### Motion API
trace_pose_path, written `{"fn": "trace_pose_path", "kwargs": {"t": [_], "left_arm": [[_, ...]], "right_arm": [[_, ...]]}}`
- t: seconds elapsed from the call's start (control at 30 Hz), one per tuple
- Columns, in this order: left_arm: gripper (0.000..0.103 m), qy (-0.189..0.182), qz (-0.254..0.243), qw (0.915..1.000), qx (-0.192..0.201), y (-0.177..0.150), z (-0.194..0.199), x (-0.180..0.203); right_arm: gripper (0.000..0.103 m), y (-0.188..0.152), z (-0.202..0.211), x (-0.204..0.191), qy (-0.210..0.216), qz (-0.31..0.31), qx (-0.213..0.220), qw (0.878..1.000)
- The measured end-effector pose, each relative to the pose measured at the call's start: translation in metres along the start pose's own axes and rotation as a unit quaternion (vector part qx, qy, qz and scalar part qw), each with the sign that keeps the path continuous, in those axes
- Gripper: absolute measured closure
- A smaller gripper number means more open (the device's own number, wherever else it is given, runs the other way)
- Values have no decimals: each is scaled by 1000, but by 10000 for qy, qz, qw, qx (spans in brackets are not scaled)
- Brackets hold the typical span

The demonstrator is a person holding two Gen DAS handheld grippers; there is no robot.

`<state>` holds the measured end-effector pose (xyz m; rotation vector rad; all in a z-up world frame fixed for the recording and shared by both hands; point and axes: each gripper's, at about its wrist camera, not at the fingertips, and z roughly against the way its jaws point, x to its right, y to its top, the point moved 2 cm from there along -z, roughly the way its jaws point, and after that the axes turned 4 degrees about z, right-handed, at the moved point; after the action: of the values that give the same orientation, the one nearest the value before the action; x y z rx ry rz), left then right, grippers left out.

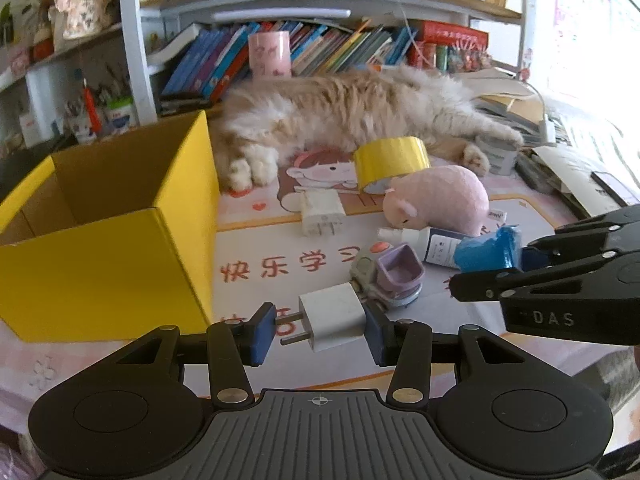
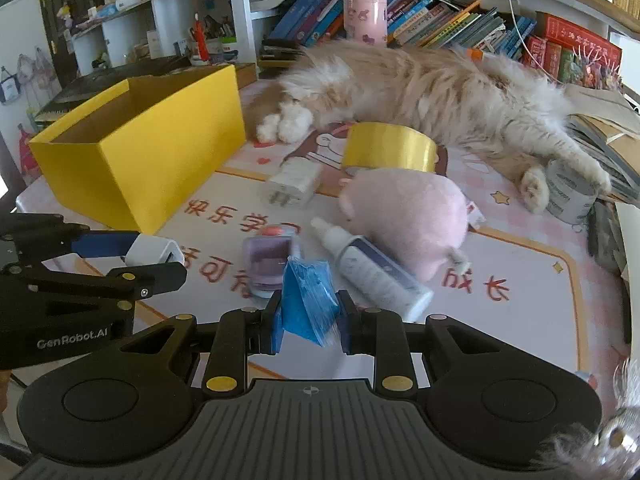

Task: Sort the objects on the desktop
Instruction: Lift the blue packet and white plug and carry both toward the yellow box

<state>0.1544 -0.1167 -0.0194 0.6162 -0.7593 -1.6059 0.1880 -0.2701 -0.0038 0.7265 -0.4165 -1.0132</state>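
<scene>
My left gripper (image 1: 318, 330) is shut on a white plug charger (image 1: 334, 322), held above the mat right of the open yellow box (image 1: 100, 256); it also shows in the right wrist view (image 2: 154, 252). My right gripper (image 2: 308, 320) is shut on a crumpled blue packet (image 2: 306, 302), seen in the left wrist view (image 1: 486, 250) too. On the mat lie a second white charger (image 1: 322, 212), a yellow tape roll (image 1: 390, 162), a pink plush pig (image 1: 438, 198), a white dropper bottle (image 2: 372, 268) and a purple toy (image 1: 394, 274).
A fluffy orange cat (image 1: 360, 108) lies across the back of the desk, paws near the box and the tape. A grey tape roll (image 2: 568, 196) sits by its hind leg. Bookshelves with a pink cup (image 1: 270, 54) stand behind. Papers pile at the right.
</scene>
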Motion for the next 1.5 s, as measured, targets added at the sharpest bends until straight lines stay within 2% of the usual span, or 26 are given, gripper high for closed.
{"fn": "trace_pose_path", "kwargs": {"t": [0.37,0.63,0.9,1.2,1.5], "left_arm": [[57,-157,-96,9998,62,-24,34,-45],[57,-213,43,9997,59,-40,57,-81],[57,-265,-126,9996,-29,-64,81,-107],[57,-105,-159,9997,-132,-90,108,-140],[57,27,105,9999,-56,-101,121,-163]], "right_arm": [[79,-2,2,-64,-94,3,-25,10000],[79,-10,10,-121,-99,330,42,9994],[79,-27,16,-160,-179,15,14,9998],[79,-40,13,-203,-31,-259,-1,9997],[79,-39,11,-232,123,-72,-58,9999]]}}
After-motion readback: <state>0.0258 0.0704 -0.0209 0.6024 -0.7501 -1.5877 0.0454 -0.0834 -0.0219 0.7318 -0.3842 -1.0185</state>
